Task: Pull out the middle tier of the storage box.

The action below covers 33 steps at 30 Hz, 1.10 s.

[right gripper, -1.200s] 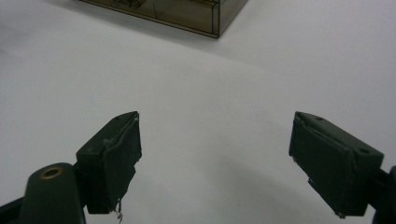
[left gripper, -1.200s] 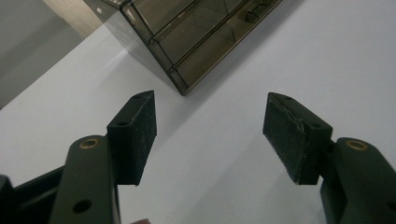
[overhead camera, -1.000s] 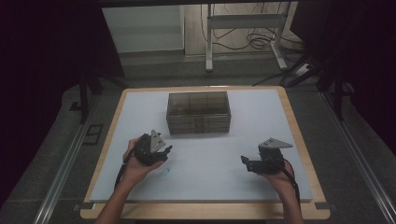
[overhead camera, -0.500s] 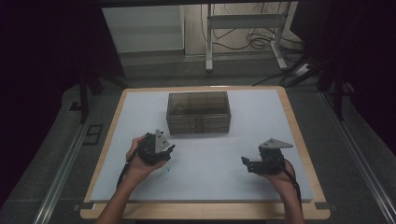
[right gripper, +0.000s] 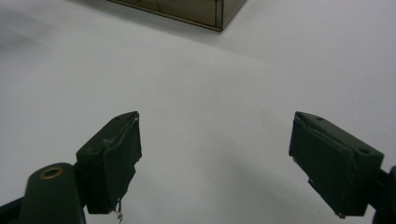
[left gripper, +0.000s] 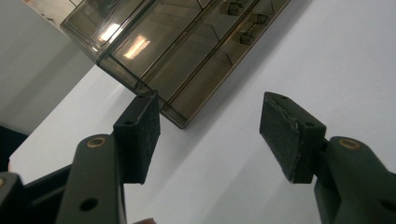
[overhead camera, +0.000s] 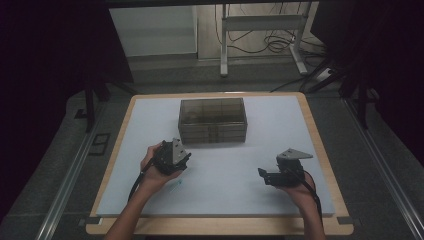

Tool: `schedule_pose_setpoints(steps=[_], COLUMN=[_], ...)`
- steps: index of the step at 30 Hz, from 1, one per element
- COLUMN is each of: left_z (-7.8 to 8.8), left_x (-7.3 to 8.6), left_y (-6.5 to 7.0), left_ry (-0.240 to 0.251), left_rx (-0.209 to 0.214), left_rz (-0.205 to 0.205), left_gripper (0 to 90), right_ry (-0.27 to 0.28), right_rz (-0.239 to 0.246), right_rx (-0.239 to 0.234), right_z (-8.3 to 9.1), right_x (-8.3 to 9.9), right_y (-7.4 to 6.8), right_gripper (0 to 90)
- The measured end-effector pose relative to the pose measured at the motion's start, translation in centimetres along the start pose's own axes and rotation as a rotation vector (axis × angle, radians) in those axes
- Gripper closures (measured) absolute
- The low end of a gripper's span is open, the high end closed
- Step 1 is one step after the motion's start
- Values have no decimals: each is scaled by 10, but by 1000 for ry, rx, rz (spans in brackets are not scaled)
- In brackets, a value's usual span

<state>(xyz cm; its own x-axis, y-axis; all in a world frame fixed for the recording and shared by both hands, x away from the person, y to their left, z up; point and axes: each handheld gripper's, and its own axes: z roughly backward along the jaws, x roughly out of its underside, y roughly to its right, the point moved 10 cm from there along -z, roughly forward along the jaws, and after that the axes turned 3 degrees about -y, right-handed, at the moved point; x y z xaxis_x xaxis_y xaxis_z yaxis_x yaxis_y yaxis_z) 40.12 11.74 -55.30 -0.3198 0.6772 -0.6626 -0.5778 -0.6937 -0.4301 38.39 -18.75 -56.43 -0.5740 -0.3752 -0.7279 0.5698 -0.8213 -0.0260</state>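
Drawer box (overhead camera: 212, 120) sits shut at the far middle of the desk (overhead camera: 235, 200), and you have not touched it yet, so all the work is still to do. Your left gripper (left gripper: 210, 126) is near its front corner with fingers (left gripper: 137, 135) apart and nothing between them, though they have just closed a little; your right gripper (right gripper: 215, 158) waits well apart, fingers (right gripper: 112, 158) wide and empty. You have lots of bare white room around both hands, and the wooden desk edge is close behind them.
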Motion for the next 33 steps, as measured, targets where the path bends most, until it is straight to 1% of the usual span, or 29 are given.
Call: schedule_pose_setpoints(steps=[4,9,19,26,33], left_z=[-3,-7,-14,-17,-21], left_x=[-1,-2,-4,-5,-6], left_y=[2,4,7,10,13], left_ry=[2,-2,-2,-8,-10], left_rx=[2,-1,-31,-38,-45], left_rz=[-6,-22,-55,-74,-84], left_gripper=[394,397,403,403,400], right_ry=[-1,-7,-15,-18,-24], right_rz=[3,2,0,2,4], right_rx=[-1,0,-1,-1,-4], right_z=[-1,-2,-4,-5,-7], right_x=[0,1,3,4,5], right_y=[0,0,0,0,-1], right_gripper=[165,165,165,165,165])
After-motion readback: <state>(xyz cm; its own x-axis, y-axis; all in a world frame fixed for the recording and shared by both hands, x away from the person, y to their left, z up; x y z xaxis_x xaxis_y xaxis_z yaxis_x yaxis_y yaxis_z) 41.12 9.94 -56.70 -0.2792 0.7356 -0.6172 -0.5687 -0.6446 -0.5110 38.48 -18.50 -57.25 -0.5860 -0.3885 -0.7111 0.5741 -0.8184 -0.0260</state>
